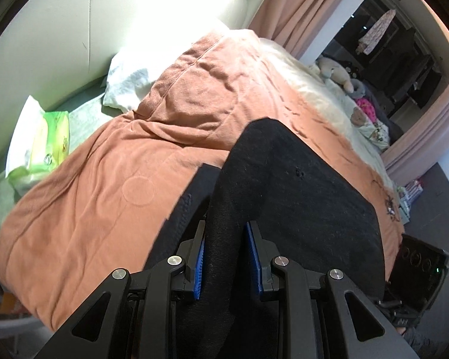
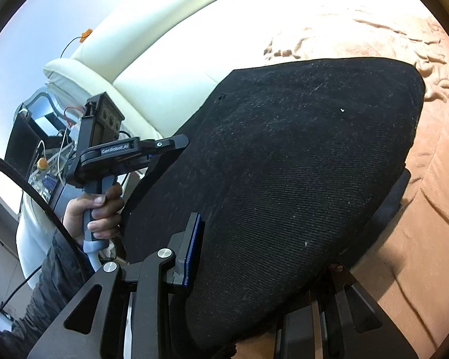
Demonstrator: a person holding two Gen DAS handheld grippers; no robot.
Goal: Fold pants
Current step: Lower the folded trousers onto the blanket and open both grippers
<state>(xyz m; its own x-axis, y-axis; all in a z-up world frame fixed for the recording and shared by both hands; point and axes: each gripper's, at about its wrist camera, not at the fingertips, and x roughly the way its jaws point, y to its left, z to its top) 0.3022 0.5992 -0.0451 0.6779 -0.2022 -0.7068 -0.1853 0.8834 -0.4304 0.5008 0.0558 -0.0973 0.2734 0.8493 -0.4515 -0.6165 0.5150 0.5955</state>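
Note:
Black pants (image 1: 299, 185) lie on an orange blanket (image 1: 104, 185) on a bed, lifted at the near edge. My left gripper (image 1: 226, 239) is shut on a bunched fold of the pants between its blue pads (image 1: 199, 266). In the right wrist view the pants (image 2: 299, 164) spread wide and drape over my right gripper (image 2: 254, 257). Its left blue pad (image 2: 193, 251) presses the cloth; its right finger is hidden under the fabric. The left gripper (image 2: 164, 145) shows there too, held by a hand at the pants' left edge.
A white pillow (image 1: 128, 83) and a green wipes pack (image 1: 48, 140) lie at the bed's far left. Soft toys (image 1: 341, 74) sit at the far right edge near pink curtains (image 1: 302, 6). A cream headboard (image 2: 164, 68) stands behind the pants.

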